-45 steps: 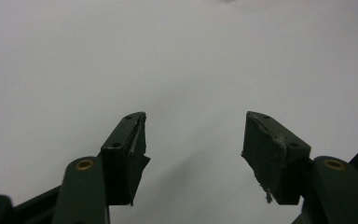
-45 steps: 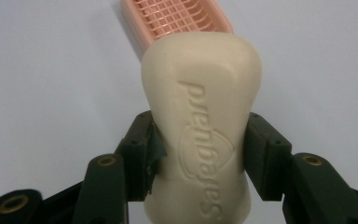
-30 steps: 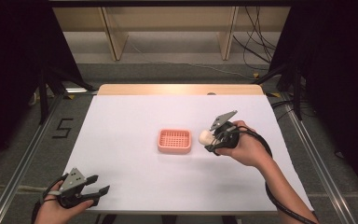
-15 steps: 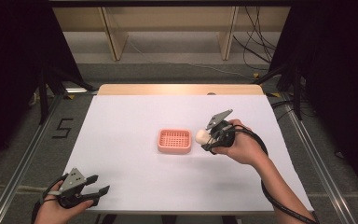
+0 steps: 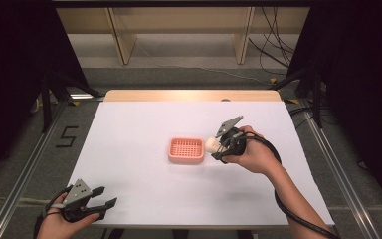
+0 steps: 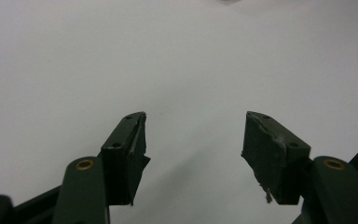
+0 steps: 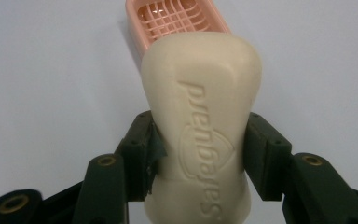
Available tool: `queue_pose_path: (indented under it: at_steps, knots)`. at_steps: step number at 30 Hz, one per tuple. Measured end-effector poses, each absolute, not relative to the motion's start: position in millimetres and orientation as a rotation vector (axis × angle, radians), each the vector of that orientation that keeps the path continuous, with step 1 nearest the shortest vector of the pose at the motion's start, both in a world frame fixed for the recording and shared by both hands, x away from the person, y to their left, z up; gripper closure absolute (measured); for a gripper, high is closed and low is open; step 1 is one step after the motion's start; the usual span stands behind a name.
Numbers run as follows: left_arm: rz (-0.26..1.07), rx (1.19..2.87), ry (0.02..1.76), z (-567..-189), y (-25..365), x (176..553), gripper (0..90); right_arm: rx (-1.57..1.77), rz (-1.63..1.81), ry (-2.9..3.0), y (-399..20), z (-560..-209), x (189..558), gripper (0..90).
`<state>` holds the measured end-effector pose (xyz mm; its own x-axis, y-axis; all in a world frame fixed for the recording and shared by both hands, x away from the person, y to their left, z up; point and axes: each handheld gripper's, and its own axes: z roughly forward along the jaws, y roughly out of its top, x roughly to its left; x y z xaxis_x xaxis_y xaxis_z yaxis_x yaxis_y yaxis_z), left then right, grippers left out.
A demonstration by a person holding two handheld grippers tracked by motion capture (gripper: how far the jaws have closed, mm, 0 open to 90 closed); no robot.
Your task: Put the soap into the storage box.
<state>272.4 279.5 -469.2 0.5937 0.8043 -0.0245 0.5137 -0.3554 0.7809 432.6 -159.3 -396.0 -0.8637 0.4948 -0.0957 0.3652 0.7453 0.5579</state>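
Note:
A cream bar of soap with raised lettering is clamped between the jaws of my right gripper, which is shut on it. In the high view the soap hangs just right of a pink slatted soap dish in the middle of the white table, with the right gripper pointing left at it. The dish lies just beyond the soap's far end. At the front left corner my left gripper rests open; its jaws stand apart over bare white table.
The white table top has a wooden strip along its far edge. Metal rails run along both sides. A black cable trails from the right gripper along the forearm.
The right gripper with the soap has shifted slightly left, closer to the pink dish. The left gripper has stayed put.

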Motion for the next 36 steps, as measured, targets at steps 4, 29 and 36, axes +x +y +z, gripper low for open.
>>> queue_pose_path:
  at_steps: [4, 29, 36]
  knots:
    - [0.471, 2.036, 1.044, -469, 279, 272, 39.1, 0.663, 0.788, 2.718, -157, -396, 434, 50.7]
    - [0.472, 2.045, 1.038, -469, 280, 273, 39.1, 0.613, 0.774, 2.736, -140, -395, 442, 50.7]
    - [0.472, 2.043, 1.037, -469, 280, 272, 39.1, 0.59, 0.777, 2.737, -134, -395, 446, 50.7]
